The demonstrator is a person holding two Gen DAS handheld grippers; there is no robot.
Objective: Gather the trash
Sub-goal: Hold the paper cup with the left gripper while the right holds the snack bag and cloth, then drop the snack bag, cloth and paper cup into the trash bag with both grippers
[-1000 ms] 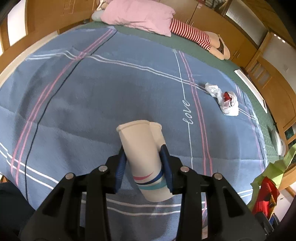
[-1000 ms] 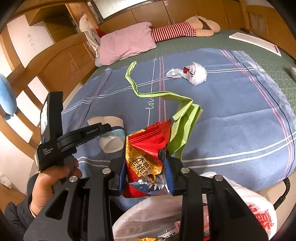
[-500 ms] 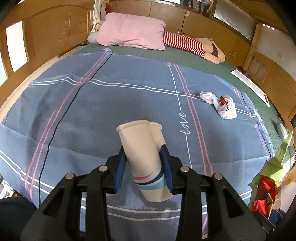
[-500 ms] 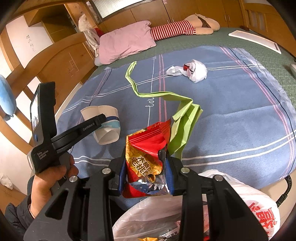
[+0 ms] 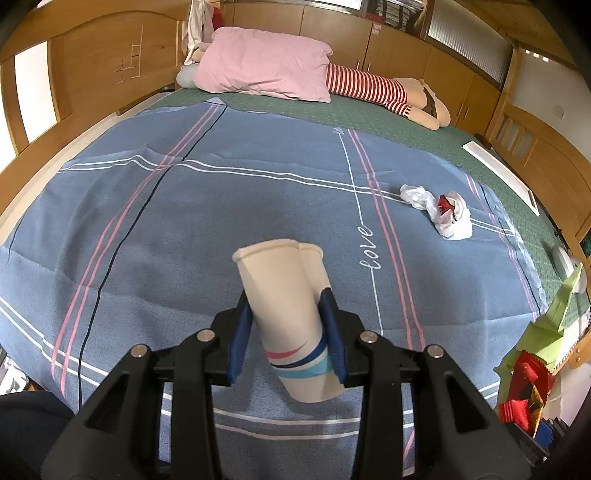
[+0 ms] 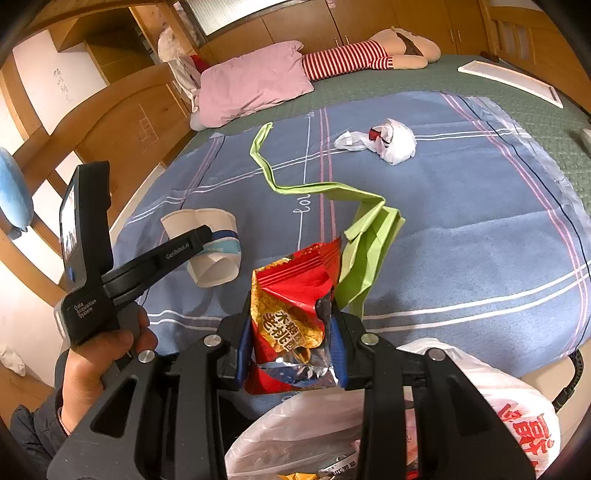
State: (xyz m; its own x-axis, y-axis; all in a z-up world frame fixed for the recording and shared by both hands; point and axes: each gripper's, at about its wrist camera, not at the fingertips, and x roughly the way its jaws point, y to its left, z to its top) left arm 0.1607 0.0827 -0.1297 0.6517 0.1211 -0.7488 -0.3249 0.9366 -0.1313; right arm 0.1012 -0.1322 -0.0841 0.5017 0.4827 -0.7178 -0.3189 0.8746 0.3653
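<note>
Blue striped bedspread (image 5: 258, 206), pink pillow (image 5: 266, 70), wooden cabinets (image 5: 399, 55), frosted window (image 6: 236, 14)

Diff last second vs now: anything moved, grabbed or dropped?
In the right wrist view the left claw carried the paper cups right and up-frame over the blue blanket. Nothing grabbed or dropped. The right claw stays shut on the red snack wrapper above the white trash bag.

Two nested paper cups (image 5: 286, 317) between the left claw's pads; one red snack wrapper (image 6: 295, 314) between the right's; one crumpled white bag (image 5: 445, 216) far ahead.
</note>
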